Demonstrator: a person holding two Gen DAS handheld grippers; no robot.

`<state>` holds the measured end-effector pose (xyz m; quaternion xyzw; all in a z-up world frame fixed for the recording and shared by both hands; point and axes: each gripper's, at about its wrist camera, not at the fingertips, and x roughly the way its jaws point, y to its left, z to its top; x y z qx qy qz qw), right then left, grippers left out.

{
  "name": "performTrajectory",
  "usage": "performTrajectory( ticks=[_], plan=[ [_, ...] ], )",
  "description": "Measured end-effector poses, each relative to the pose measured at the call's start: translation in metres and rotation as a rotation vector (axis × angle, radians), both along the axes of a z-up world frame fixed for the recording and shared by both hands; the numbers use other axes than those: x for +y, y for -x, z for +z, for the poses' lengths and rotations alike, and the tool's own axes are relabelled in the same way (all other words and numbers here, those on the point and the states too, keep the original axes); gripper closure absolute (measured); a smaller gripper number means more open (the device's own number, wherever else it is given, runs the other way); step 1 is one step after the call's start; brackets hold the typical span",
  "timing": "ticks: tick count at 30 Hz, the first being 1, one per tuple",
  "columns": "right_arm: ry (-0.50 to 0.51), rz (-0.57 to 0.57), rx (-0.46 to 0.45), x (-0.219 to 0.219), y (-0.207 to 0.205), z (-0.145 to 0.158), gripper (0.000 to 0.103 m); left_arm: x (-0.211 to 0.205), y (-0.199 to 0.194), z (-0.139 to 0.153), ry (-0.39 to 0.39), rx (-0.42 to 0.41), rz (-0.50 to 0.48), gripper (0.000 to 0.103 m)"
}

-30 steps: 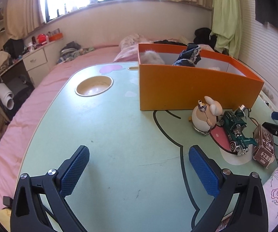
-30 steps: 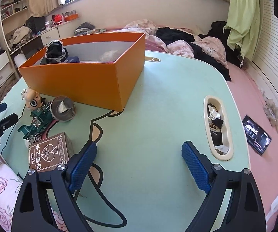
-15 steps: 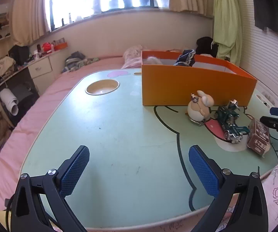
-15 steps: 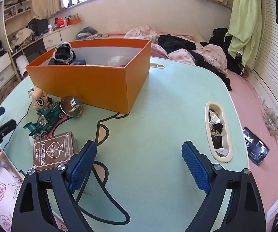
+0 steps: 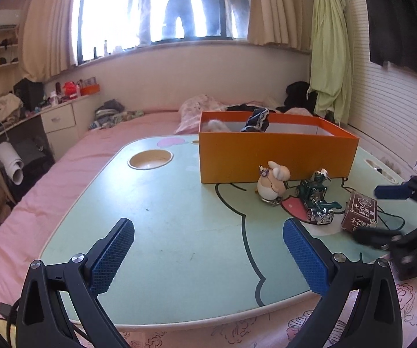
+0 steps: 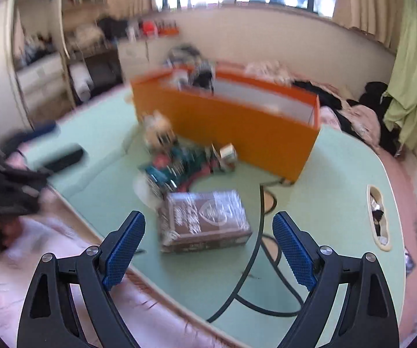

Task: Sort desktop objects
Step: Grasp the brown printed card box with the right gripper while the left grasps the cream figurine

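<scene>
Green table on a pink bed, orange box at its far side. Before the box: figurine, green toy car, brown card box. Right gripper wide open, empty, card box just ahead. Left gripper wide open, empty, over bare table.

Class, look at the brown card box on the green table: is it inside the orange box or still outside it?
Outside. The brown card box lies flat on the table, in front of the orange box, beside the toy car.
</scene>
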<state>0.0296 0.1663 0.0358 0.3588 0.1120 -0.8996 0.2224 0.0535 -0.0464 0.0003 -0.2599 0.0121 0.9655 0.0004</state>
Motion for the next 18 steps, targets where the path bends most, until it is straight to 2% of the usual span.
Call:
performTrajectory(
  ticks=[2, 3, 4, 7, 11, 13, 15, 17, 18],
  plan=[
    [0.028, -0.006, -0.035, 0.003, 0.006, -0.003, 0.015, 0.002, 0.004, 0.002, -0.008, -0.015, -0.013, 0.0],
    [0.051, -0.007, -0.046, 0.008, 0.007, -0.002, 0.037, 0.002, 0.006, 0.004, -0.019, -0.022, -0.021, 0.0],
    [0.065, -0.015, -0.034, 0.012, 0.004, 0.001, 0.044, 0.002, 0.008, 0.008, -0.036, -0.024, -0.029, 0.0],
    [0.115, -0.018, -0.025, 0.022, -0.006, 0.002, 0.045, 0.009, 0.018, 0.021, -0.06, -0.033, -0.056, 0.0],
    [0.156, -0.061, 0.029, 0.036, -0.017, 0.004, 0.045, 0.041, 0.051, 0.025, 0.051, -0.069, -0.101, 0.008],
    [0.188, -0.082, 0.035, 0.043, -0.015, 0.006, 0.045, 0.051, 0.067, 0.02, 0.087, -0.108, -0.091, 0.024],
    [0.211, -0.095, 0.039, 0.049, -0.016, 0.008, 0.045, 0.054, 0.084, 0.012, 0.071, -0.15, -0.083, 0.031],
    [0.216, -0.09, 0.033, 0.044, -0.014, 0.009, 0.045, 0.05, 0.095, 0.004, 0.016, -0.179, -0.091, 0.033],
    [0.216, -0.088, 0.027, 0.043, -0.012, 0.009, 0.045, 0.048, 0.1, -0.001, -0.009, -0.207, -0.097, 0.039]
  ],
)
